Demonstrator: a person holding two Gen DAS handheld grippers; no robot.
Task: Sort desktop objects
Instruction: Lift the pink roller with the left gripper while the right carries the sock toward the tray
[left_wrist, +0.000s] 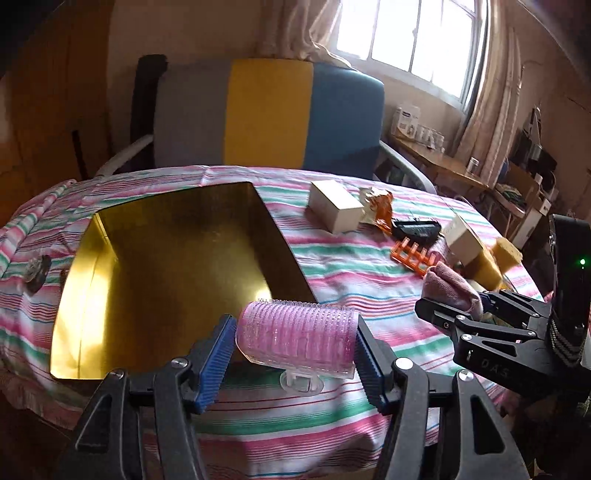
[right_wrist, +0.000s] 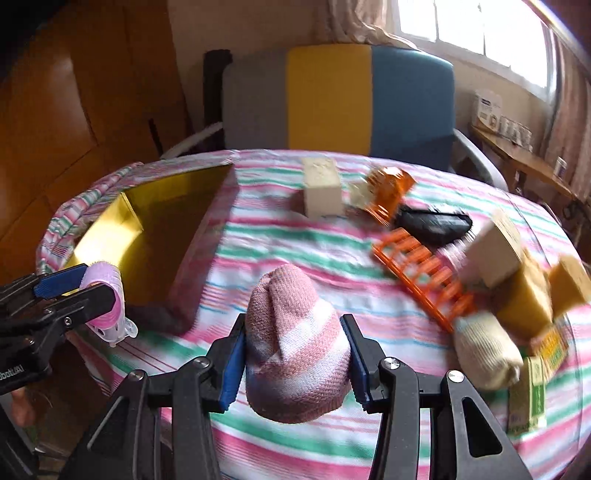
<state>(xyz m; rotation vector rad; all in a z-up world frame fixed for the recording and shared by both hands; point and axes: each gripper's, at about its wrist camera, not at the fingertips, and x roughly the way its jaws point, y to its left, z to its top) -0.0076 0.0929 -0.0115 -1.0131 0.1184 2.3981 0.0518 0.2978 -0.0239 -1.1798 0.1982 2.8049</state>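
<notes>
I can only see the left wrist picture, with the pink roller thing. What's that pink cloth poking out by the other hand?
Observer: It's a pink-and-white striped sock, rolled up, squeezed between the right gripper's fingers.
Operator: Are there more socks?
Observer: Yes, a cream rolled sock lies on the tablecloth, right of the orange rack.
Operator: Anything else I can't see?
Observer: Green-and-yellow packets lie at the table's right edge, beside that cream sock.

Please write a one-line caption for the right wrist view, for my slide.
Right tongs grip a pink striped sock above the striped tablecloth, gold box at left.
</notes>
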